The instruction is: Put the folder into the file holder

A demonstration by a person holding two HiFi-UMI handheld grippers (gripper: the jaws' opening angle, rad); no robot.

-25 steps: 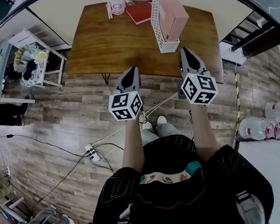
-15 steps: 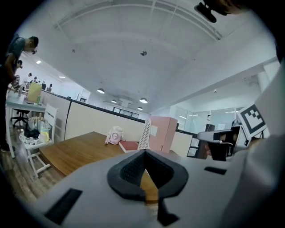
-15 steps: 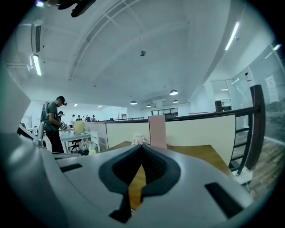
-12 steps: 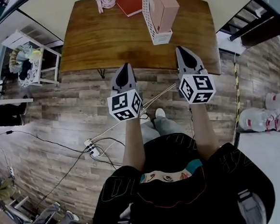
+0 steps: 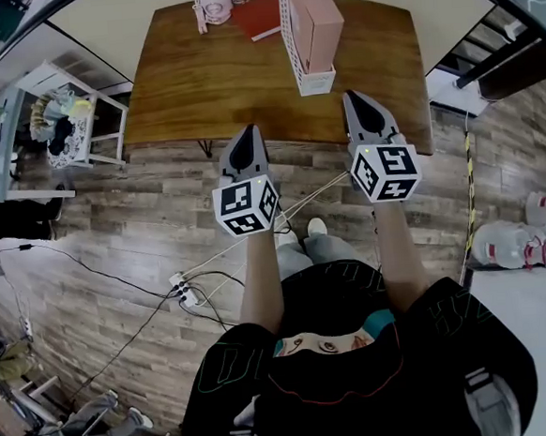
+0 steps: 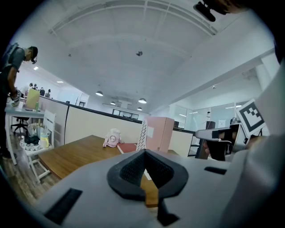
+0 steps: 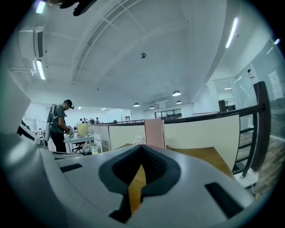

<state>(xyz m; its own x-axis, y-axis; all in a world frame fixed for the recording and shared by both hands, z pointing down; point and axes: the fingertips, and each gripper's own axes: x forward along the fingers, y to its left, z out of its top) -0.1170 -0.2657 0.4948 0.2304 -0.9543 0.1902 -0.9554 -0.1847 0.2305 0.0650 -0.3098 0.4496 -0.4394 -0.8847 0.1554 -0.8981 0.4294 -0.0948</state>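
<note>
Plainly, head view: pink cardboard folder (image 5: 314, 16) upright inside white perforated file holder (image 5: 313, 79); flat red folder (image 5: 259, 18) outside, at far edge of brown wooden bench (image 5: 206, 86). Left gripper view: left tongs (image 6: 144, 156) closed, empty. Right gripper view: right tongs (image 7: 142, 153) likewise. Done if pink meant, else red left.

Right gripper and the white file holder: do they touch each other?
Apart. The head view shows bare table between the right gripper and the file holder.
</note>
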